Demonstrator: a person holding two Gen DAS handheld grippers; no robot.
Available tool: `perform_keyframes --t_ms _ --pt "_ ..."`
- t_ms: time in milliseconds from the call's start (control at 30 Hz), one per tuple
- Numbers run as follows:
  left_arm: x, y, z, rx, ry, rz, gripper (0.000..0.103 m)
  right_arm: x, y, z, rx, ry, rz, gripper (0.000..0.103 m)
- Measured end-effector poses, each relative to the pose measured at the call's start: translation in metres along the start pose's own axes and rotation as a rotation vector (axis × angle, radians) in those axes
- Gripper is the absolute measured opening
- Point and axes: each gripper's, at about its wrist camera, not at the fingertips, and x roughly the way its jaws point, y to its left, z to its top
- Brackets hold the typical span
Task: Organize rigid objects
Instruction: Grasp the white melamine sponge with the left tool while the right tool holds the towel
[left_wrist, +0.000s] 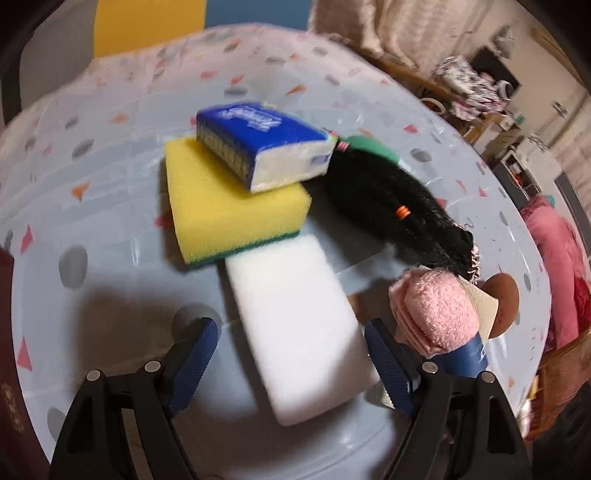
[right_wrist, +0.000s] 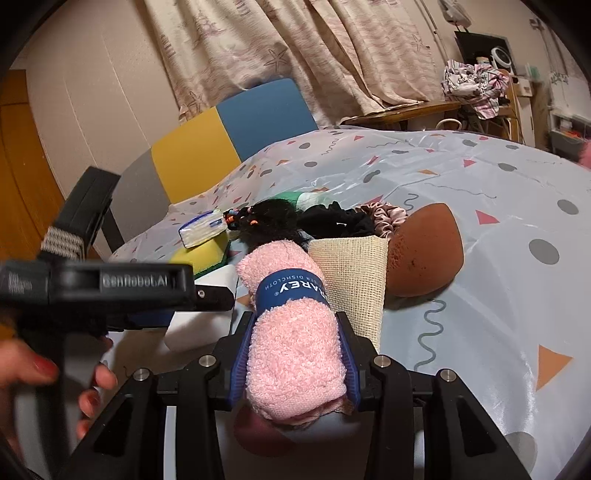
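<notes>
Low in the centre of the right wrist view, the right gripper (right_wrist: 295, 354) has its blue fingers (right_wrist: 240, 363) clamped on a rolled pink dishcloth (right_wrist: 293, 332) wrapped in a blue paper band. The roll is soft, so the squeeze may deform it, and it could slip through the band or sag out of the grip if tilted.

Across the lower middle of the left wrist view, the left gripper (left_wrist: 291, 354) has its fingers (left_wrist: 195, 354) apart, straddling a white sponge block (left_wrist: 299, 332) that lies flat on the worktop (left_wrist: 110, 295) without visibly touching it. This view is blurred, so the exact gap is hard to judge.

At centre-left of that view, a blue tissue pack (left_wrist: 258, 144) sits tilted on a yellow sponge (left_wrist: 229, 210), whose corner rests just beside the white block. Pulling the white block away carelessly could drag the yellow sponge and tip the pack off.

Right of centre, a black hair bundle (left_wrist: 391, 206) lies close to the dishcloth; its strands could snag. The two grippers work near each other, so a collision is a fair risk. A beige mesh piece (right_wrist: 354, 273) and a brown rounded object (right_wrist: 424, 251) crowd the right gripper's path.
</notes>
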Motion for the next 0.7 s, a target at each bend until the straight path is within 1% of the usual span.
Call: perform_keyframes --t_ms 33,100,167,200,267,467,600,700 --pt "0.000 -0.001 -0.004 0.035 -0.013 0.017 0.082 0.000 0.000 0.000 0.001 -0.001 0.001 0.042" --pt "-0.002 -0.004 -0.012 0.085 -0.043 0.050 0.070 0.000 0.000 0.000 -0.003 -0.001 -0.002 0.042" --pt "-0.008 0.001 -0.024 0.092 -0.081 0.006 0.062 0.000 0.000 -0.001 -0.002 -0.001 -0.002 0.042" --pt "-0.010 0.005 -0.028 0.085 -0.090 -0.004 0.061 0.000 0.000 -0.001 -0.003 0.000 -0.002 0.042" --pt "-0.016 0.012 -0.037 0.071 -0.104 -0.018 0.060 -0.001 0.000 -0.001 -0.006 0.000 -0.004 0.042" --pt "-0.036 0.027 -0.063 0.054 -0.129 -0.025 0.058 0.000 0.002 -0.001 -0.017 0.003 -0.015 0.043" --pt "-0.048 0.033 -0.078 0.036 -0.128 -0.041 0.058 0.000 0.005 -0.001 -0.029 0.005 -0.027 0.043" --pt "-0.056 0.036 -0.086 0.026 -0.124 -0.052 0.057 -0.001 0.013 -0.002 -0.073 0.001 -0.053 0.044"
